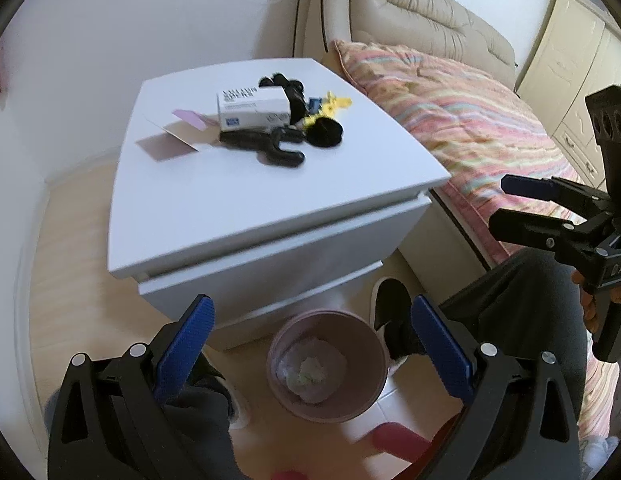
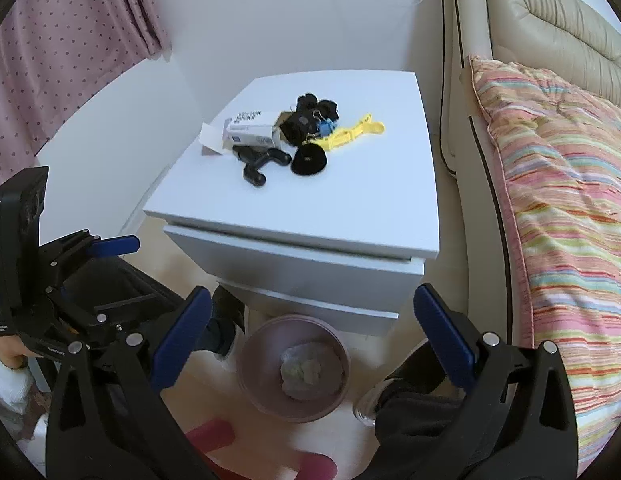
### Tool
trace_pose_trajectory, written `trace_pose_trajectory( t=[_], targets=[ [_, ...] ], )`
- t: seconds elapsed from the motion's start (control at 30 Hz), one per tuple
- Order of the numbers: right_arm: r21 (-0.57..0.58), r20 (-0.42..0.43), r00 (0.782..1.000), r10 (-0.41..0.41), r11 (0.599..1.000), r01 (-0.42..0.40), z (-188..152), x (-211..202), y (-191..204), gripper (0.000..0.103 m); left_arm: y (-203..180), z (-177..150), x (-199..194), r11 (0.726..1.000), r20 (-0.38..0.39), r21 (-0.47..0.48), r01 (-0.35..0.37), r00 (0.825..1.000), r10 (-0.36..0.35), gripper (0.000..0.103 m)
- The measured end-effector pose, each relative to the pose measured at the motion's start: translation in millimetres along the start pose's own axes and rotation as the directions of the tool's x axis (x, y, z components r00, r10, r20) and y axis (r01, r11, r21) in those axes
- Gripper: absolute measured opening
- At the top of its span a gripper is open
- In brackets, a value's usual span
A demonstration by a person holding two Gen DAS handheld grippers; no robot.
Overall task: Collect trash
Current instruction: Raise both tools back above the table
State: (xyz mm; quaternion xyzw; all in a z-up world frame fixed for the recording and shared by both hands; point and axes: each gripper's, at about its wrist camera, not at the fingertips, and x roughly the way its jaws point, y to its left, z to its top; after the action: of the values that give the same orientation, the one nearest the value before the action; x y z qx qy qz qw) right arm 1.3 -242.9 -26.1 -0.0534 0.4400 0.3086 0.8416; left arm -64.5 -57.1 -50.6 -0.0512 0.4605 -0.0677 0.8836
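Observation:
A pink waste bin (image 1: 360, 354) (image 2: 250, 346) stands on the floor in front of the white nightstand (image 1: 270, 200) (image 2: 330, 208). Crumpled pale trash (image 1: 310, 372) (image 2: 300, 372) lies inside the bin. On the nightstand sit a white box (image 1: 252, 110) (image 2: 250, 130), a paper card (image 1: 166, 144) (image 2: 210, 140), a black Y-shaped piece (image 1: 266, 148) (image 2: 260, 164), a black ring (image 1: 324, 132) (image 2: 309, 160) and yellow clips (image 1: 330, 106) (image 2: 350, 132). My left gripper (image 1: 310, 340) (image 2: 126, 272) hangs open and empty above the bin. My right gripper (image 2: 312, 336) (image 1: 500, 208) is open and empty too, beside the left one.
A bed with a striped quilt (image 1: 462, 112) (image 2: 562, 200) borders the nightstand on the right. A person's dark trouser legs and shoes (image 1: 390, 312) (image 2: 226, 320) flank the bin. A red object (image 1: 394, 440) (image 2: 210, 436) lies near the bottom edge. A pink curtain (image 2: 50, 48) hangs at left.

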Motion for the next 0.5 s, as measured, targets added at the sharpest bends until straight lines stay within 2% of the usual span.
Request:
trace_pose_trajectory(
  t=[0.5],
  targets=[
    [-0.088, 0.028, 0.999, -0.014, 0.996, 0.017, 60, 10, 7, 0.099, 37, 45, -24, 0.998, 0.084, -0.041, -0.049, 0.995, 0.052, 0.095]
  ],
)
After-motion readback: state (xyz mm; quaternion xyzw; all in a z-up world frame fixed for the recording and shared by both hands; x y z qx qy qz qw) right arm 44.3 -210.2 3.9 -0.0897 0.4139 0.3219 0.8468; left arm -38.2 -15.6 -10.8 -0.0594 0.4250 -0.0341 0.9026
